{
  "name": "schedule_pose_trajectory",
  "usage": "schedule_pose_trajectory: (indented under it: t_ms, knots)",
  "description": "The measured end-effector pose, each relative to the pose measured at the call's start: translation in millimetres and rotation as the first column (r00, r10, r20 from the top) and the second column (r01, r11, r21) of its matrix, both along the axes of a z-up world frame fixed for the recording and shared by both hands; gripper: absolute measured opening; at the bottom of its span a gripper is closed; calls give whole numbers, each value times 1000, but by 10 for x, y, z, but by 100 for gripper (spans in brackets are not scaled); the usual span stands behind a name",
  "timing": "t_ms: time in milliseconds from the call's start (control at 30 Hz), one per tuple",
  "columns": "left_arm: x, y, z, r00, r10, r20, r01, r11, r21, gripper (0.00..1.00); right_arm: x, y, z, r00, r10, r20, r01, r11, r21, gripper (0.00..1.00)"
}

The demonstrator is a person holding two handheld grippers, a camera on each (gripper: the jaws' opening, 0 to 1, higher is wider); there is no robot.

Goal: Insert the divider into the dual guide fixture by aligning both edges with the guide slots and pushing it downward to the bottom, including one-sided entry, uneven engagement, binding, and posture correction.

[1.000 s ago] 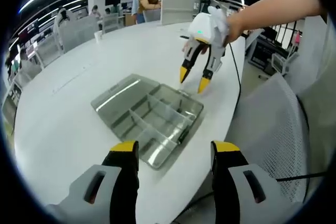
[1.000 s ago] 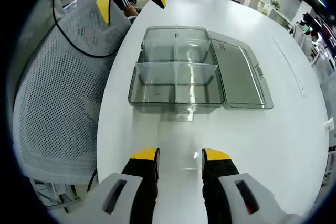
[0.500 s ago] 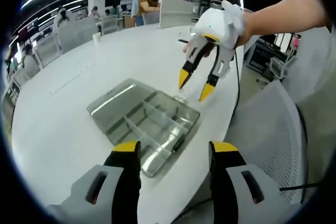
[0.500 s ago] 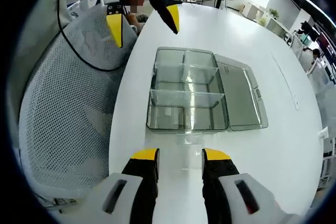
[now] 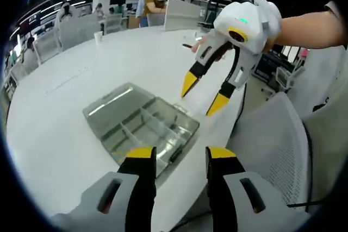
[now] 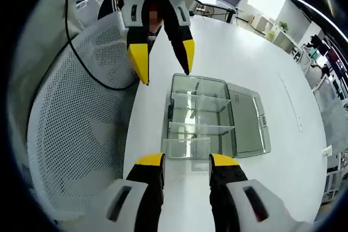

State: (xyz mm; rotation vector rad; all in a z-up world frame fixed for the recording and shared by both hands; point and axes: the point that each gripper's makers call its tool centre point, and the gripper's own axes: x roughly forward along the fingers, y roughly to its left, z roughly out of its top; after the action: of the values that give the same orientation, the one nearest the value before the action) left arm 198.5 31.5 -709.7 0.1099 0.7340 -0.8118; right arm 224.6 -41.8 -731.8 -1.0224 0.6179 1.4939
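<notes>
Both of my pairs of jaws stand apart, and I can make out nothing solid between either pair. A clear divider would be hard to see, so I can't rule one out.

The fixture is the one clear box (image 6: 201, 118) on the white desk (image 6: 261, 58), close to the desk edge by the mesh chair (image 6: 70, 134). Its one lid (image 6: 247, 118) lies folded open flat on the right.

In the right gripper view my right gripper (image 6: 185, 160) faces the box's near short end, which sits just past my tips. The box's long axis runs straight away from me, near to far. My left gripper (image 6: 165, 71) hangs over the far left corner, tips pointing down and clear of the rim.

In the left gripper view the box (image 5: 138, 126) lies slantwise just beyond my left gripper (image 5: 179, 153). The lid (image 5: 111, 107) is on its far left side, and the right gripper (image 5: 200, 101) hangs above its far right corner.

I can't say which hand is closer. I judge the right better lined up, since it looks squarely down the length.

I count two cross dividers already standing in the box, set apart along its length, with what looks like one lengthwise wall between them. I see no loose divider on the desk. The coming move turns on squaring the jaws to a cross divider, which lies left to right across the right jaws' line.
</notes>
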Motion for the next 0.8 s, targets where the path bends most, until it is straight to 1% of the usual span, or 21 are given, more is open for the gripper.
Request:
schedule_pose_trajectory:
  t_ms: [167,300,467,567,700,800]
  knots:
    - [29,-33,48,1000,16,-10,-16,999,-33,30,-61,55,51,1000,10,10,-10,1000,13,28]
    - [38,-51,75,1000,22,-9,-22,999,-40,29,-97,95,91,1000,6,18,-7,1000,24,28]
    - [28,-64,99,999,41,-26,-43,997,-68,27,-163,145,124,1000,17,23,-17,999,34,28]
    - [37,-70,127,997,62,-46,-66,993,-99,26,-181,170,157,999,27,35,-28,999,39,28]
    - [38,-74,142,997,68,-47,-72,992,-101,24,-203,214,209,999,30,41,-32,998,52,28]
    - [40,-76,160,994,88,-63,-95,988,-124,21,-224,247,230,998,31,46,-34,998,61,28]
